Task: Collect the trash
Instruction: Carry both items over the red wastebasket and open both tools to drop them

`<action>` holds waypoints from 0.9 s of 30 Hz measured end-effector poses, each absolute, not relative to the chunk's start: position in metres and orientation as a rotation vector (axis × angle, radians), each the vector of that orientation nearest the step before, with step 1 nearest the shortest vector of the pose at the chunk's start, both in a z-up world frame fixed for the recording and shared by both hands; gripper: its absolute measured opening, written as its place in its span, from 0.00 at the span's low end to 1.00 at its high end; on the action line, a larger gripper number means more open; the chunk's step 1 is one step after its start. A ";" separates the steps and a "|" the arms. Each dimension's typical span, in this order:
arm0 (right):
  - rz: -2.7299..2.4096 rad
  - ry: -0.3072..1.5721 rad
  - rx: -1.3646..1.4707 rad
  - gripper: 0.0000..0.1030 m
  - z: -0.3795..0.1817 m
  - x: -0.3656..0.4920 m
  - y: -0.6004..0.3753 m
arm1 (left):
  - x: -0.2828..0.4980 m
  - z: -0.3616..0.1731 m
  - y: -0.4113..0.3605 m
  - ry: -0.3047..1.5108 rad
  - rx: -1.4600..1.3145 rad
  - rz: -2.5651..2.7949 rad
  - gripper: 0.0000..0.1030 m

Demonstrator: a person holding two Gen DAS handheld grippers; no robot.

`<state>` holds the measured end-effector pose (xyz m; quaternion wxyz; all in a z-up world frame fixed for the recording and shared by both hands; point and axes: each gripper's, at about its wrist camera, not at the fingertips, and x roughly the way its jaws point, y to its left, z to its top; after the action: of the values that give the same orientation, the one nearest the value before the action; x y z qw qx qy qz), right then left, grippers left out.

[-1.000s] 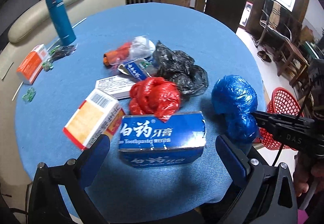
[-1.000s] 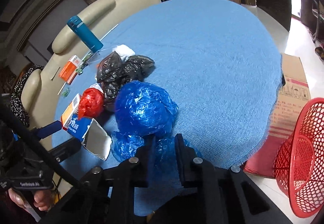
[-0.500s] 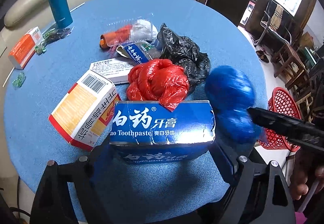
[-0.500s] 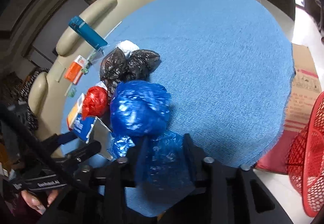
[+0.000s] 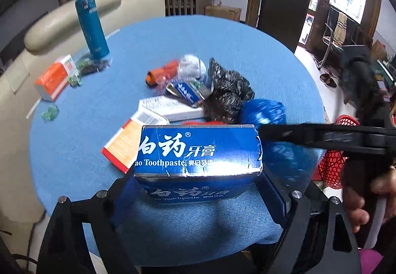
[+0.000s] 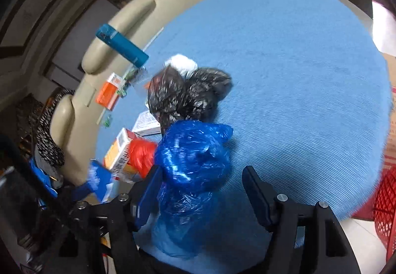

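1. Your left gripper (image 5: 198,189) is clamping the blue toothpaste box (image 5: 198,150) by its two ends, the pads pressing on the short sides, and the box is sitting lifted above the blue tablecloth (image 5: 173,38) at the near edge of the round table.
2. Your right gripper (image 6: 200,189) is standing with its jaws apart; they have just been opening, and the blue plastic bag (image 6: 193,157) is lying between them. The left finger (image 6: 148,189) is touching the bag's side, while the right finger (image 6: 255,194) is standing clear of it, so nothing is being squeezed.
3. The blue plastic bag is resting on the tablecloth near the table's edge, with its lower, paler part hanging toward you.
4. Just behind it the black plastic bag (image 6: 185,98) is lying crumpled, and a red plastic bag (image 6: 141,152) is pressing against the blue bag's left side.
5. An orange-and-white carton (image 5: 123,145) is lying just behind the toothpaste box, with a white flat box (image 5: 170,108) beyond it.
6. The red mesh basket (image 6: 386,207) is standing on the floor past the table's right edge.
7. A teal bottle (image 5: 92,26) is standing upright at the far left, well apart from the pile.
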<state>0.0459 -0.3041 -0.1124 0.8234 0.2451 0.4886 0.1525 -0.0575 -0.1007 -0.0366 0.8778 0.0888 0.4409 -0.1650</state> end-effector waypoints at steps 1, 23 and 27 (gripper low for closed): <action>0.332 1.057 0.522 0.68 -0.116 0.050 -0.300 | -0.059 -0.035 -0.101 0.911 0.192 -0.341 0.87; 0.167 0.740 0.554 0.41 -0.069 -0.045 -0.405 | -0.073 0.002 -0.189 0.850 0.313 -0.558 0.87; 0.056 0.688 0.597 0.41 -0.066 -0.089 -0.458 | -0.077 0.007 -0.246 0.855 0.363 -0.690 0.87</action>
<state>-0.0886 -0.4585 -0.0661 0.8977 0.2882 0.3323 0.0272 -0.0770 -0.2460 0.0074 0.8372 0.1716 0.4041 -0.3261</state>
